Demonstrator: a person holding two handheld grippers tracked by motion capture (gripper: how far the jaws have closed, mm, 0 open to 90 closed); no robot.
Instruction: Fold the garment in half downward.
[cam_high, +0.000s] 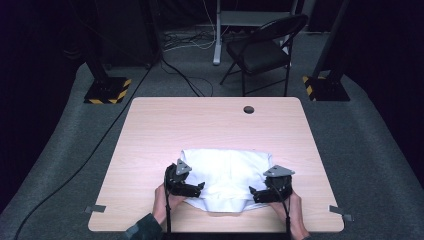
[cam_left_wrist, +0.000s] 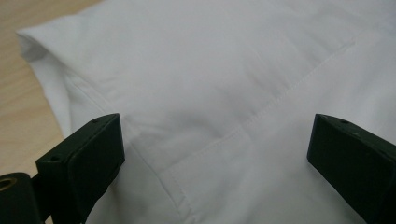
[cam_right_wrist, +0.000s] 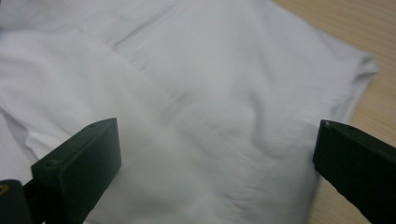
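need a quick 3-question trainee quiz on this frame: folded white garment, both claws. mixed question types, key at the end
1. True or false: the left claw is clamped on the white garment.
2. Multiple choice: where does the garment lie on the table? A) at the far edge, by the round hole; B) in the near half, in front of the person; C) hanging off the left side.
3. Fill in: the jaws of the right claw stand ____ over the cloth.

Key:
1. False. In the left gripper view its jaws stand wide apart with the cloth lying flat between them, not pinched.
2. B.
3. Open; nothing is pinched between them.
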